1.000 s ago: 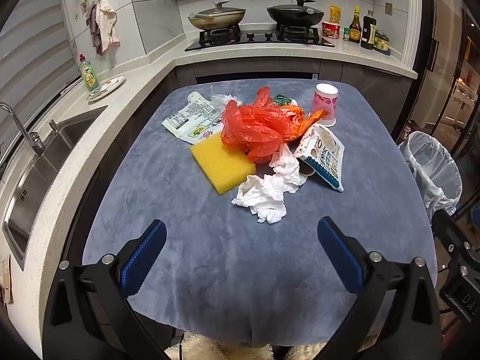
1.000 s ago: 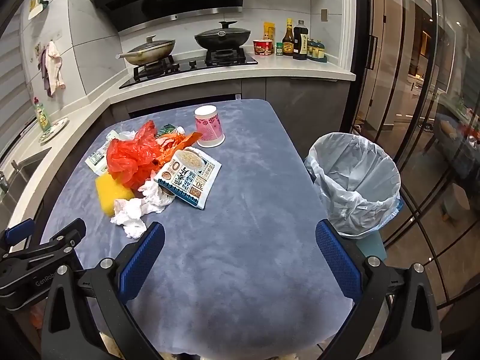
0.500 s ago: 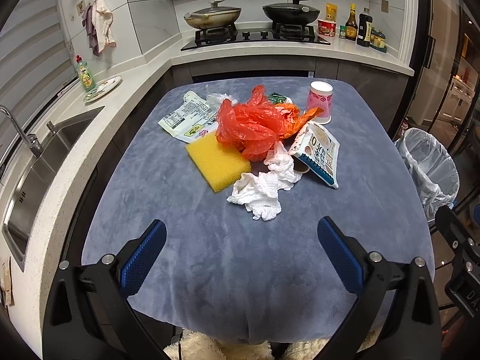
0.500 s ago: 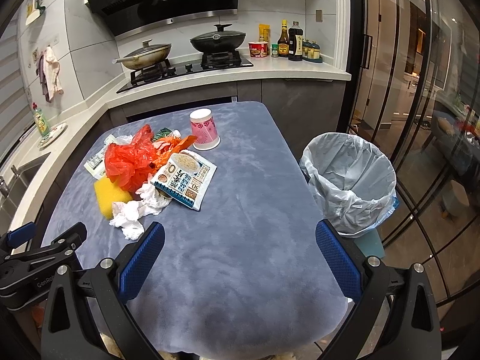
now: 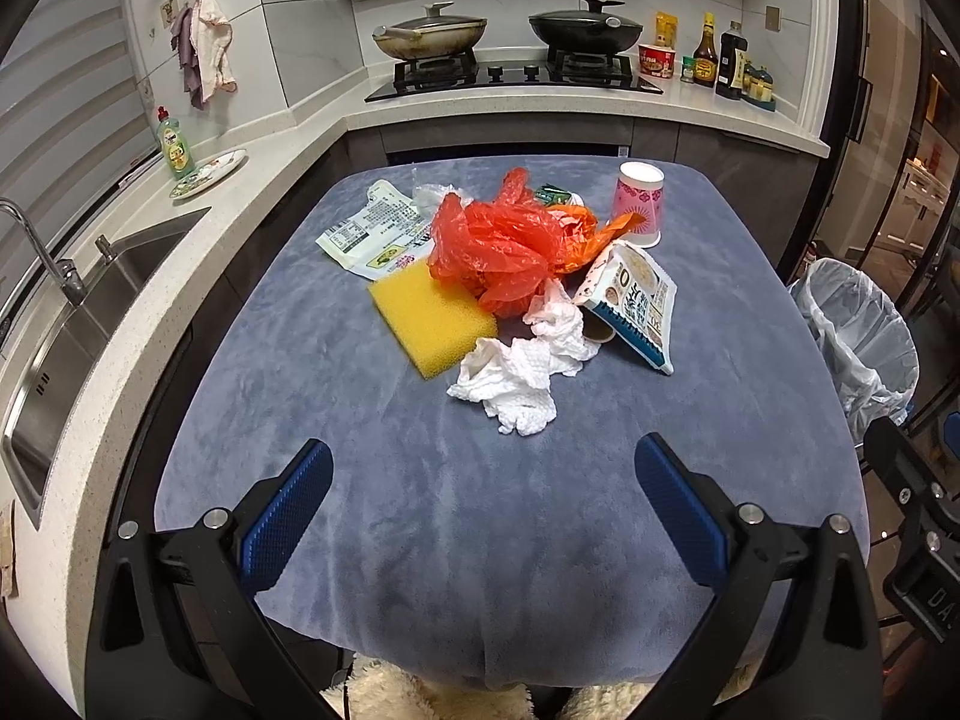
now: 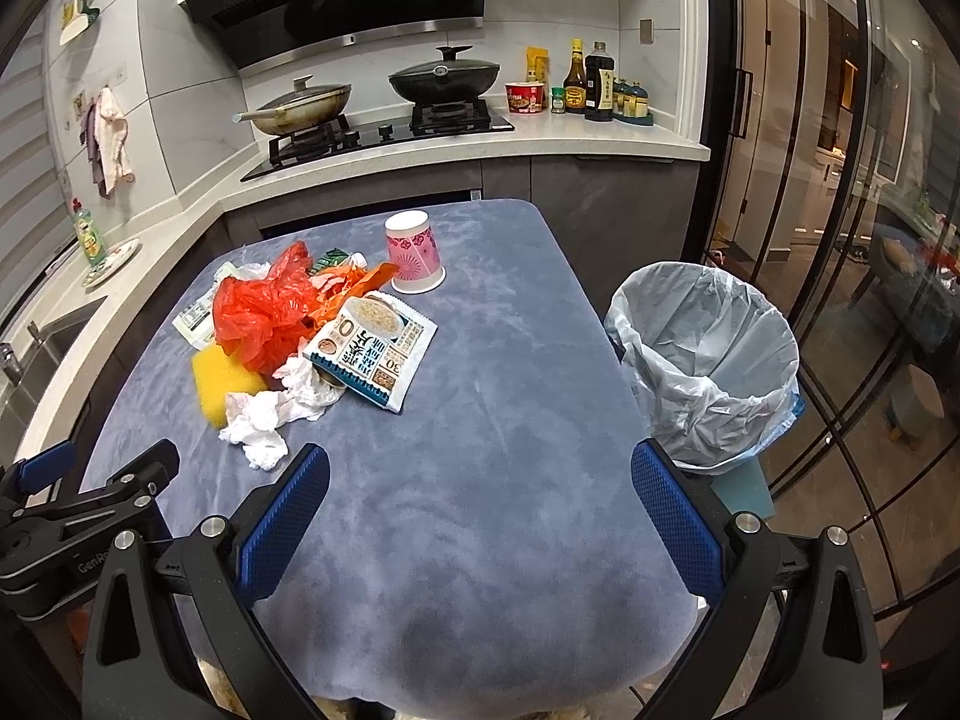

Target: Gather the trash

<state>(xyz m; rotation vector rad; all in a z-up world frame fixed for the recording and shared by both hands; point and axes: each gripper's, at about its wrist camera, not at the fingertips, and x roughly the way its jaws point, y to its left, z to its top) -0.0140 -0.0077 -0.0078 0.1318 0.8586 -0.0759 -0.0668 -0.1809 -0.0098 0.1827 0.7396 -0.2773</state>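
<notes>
A heap of trash lies mid-table on the blue-grey cloth [image 5: 480, 516]: a red plastic bag [image 5: 498, 240], a yellow sponge [image 5: 432, 318], crumpled white tissue [image 5: 516, 378], a blue-edged food packet [image 5: 636, 300], a white printed wrapper [image 5: 378, 231] and an upturned pink paper cup [image 5: 639, 204]. My left gripper [image 5: 483, 510] hangs open over the near table edge, well short of the tissue. My right gripper [image 6: 480, 510] is open too, nothing between its fingers, with the heap [image 6: 282, 324] ahead to its left. A bin lined with a pale bag [image 6: 702, 354] stands beside the table's right edge.
A counter with a sink [image 5: 66, 324] runs along the left, holding a green soap bottle [image 5: 175, 147] and a plate [image 5: 207, 173]. Two pans sit on the hob [image 5: 510, 69] behind the table. Glass doors [image 6: 840, 240] close off the right side.
Both grippers have drawn back and risen slightly, so the heap and the bin look a little farther off. Nothing on the table has moved, and both grippers stay open.
</notes>
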